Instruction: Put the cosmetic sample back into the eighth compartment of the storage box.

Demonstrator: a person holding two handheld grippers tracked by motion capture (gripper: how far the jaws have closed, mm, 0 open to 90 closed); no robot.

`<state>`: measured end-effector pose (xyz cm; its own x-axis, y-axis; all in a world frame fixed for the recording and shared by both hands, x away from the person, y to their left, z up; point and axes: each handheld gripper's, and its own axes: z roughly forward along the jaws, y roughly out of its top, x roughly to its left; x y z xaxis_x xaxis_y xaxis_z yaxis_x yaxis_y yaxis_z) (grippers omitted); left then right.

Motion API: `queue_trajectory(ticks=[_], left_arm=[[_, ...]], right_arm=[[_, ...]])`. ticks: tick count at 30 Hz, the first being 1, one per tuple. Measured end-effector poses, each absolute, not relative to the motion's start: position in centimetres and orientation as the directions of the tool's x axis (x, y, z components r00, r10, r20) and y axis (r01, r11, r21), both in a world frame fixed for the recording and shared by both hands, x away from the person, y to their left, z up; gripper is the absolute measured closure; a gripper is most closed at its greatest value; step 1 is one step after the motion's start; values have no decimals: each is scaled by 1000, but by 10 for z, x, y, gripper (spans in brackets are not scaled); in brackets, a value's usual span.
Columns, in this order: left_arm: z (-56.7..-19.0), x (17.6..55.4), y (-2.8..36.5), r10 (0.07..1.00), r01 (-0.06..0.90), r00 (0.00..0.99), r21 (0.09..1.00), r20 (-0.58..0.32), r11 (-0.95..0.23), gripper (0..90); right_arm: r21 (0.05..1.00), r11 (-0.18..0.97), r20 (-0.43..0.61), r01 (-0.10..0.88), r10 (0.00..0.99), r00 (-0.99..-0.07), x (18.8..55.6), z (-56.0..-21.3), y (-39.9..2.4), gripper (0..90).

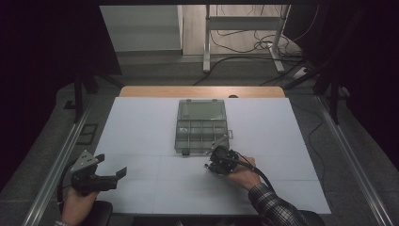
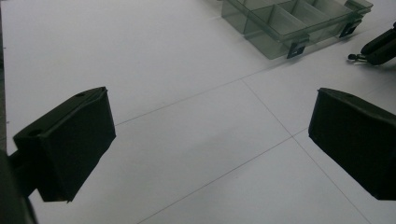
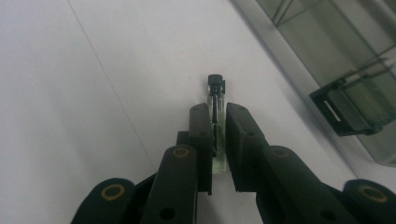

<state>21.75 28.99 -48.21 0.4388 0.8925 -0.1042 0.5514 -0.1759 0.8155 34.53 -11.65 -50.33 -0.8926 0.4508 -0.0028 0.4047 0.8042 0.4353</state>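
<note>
Our right hand-held gripper [image 3: 218, 140] is pinching a small clear vial [image 3: 216, 122] between its jaws, the vial's long axis running along the jaws so that its black cap [image 3: 215, 81] sticks out past the tips. In the high view this right hand-held gripper [image 1: 217, 161] sits low over the white tabletop [image 1: 141, 132], just beside the near edge of the clear compartment box [image 1: 201, 126], whose lid stands open toward the far side. From the jaws, the box lies ahead and slightly to the right, its black latch [image 3: 345, 109] near the vial's tip, so we judge a short forward reach would bring the vial over the near row of compartments. Our left hand-held gripper [image 1: 101, 176] rests well apart at the left of the tabletop, its jaws spread wide and holding nothing; the right hand is clearly nearer the box.
</note>
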Motion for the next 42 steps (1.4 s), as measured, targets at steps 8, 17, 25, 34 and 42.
queue_trajectory(ticks=[8,17,25,34,42], left_arm=[[-482,218,289,892,556,440,812,-103,-180,10],[-482,219,289,891,559,441,810,-106,-180,11],[-482,219,289,891,559,442,809,-105,-182,12],[-483,219,289,891,561,441,808,-106,-182,13],[-483,220,288,890,563,443,805,-104,-186,13]], right_arm=[[472,778,3,415,469,-883,344,-498,-120,808],[492,759,6,426,487,-873,345,-493,-123,808],[543,717,26,437,507,-862,347,-485,-129,808],[567,693,37,445,518,-854,349,-481,-131,808],[575,682,40,453,529,-848,352,-479,-132,808]])
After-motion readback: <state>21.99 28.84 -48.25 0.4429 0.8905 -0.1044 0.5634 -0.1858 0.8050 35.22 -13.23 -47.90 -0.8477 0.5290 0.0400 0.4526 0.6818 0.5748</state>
